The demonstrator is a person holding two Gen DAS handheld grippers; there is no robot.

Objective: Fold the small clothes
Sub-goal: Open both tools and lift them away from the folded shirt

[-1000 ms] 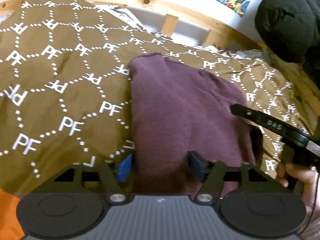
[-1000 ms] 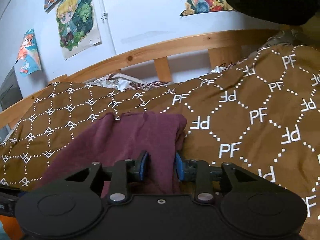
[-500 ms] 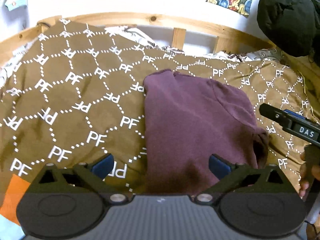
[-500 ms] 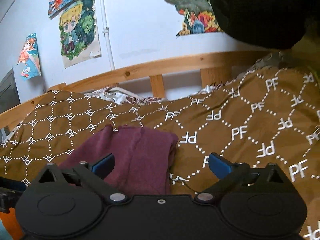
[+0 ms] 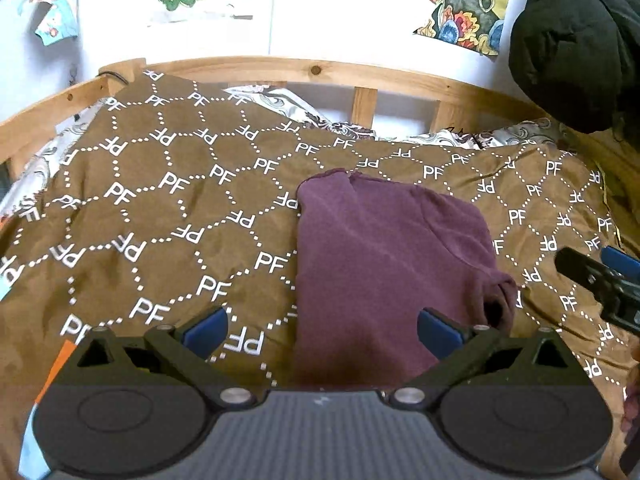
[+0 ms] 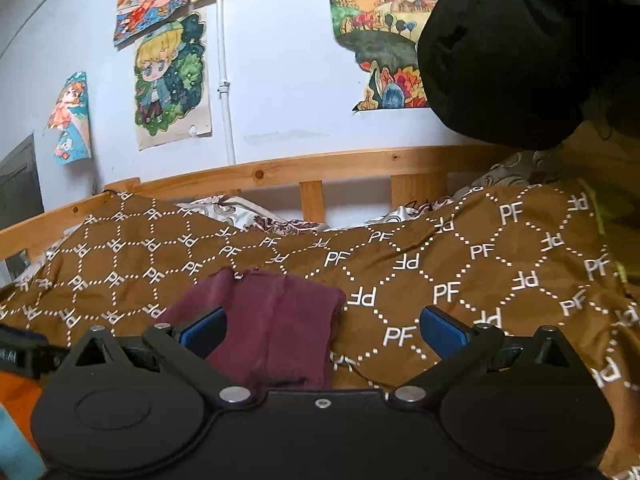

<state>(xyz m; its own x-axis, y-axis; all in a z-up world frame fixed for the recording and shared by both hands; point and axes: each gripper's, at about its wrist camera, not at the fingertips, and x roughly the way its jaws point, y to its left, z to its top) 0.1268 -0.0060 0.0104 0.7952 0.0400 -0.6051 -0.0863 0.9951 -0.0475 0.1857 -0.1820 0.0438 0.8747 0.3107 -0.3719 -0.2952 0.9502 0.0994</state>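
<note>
A folded maroon garment (image 5: pixel 384 264) lies flat on the brown patterned bedspread (image 5: pixel 160 216). My left gripper (image 5: pixel 322 330) is open and empty, held just above the garment's near edge. My right gripper (image 6: pixel 322 330) is open and empty, its left finger over the garment (image 6: pixel 276 332) and its right finger over the bedspread (image 6: pixel 480 280). The right gripper's body also shows at the right edge of the left wrist view (image 5: pixel 600 280).
A wooden bed rail (image 5: pixel 360 80) runs along the far side, with a floral sheet (image 5: pixel 296 108) under the spread. A black padded item (image 5: pixel 576 40) hangs at the upper right. Posters (image 6: pixel 172 80) cover the wall. Orange cloth (image 5: pixel 56 364) lies at the lower left.
Both grippers were shut on the maroon garment a second ago. They have opened, let go of it and pulled back and up. The garment now lies flat.
</note>
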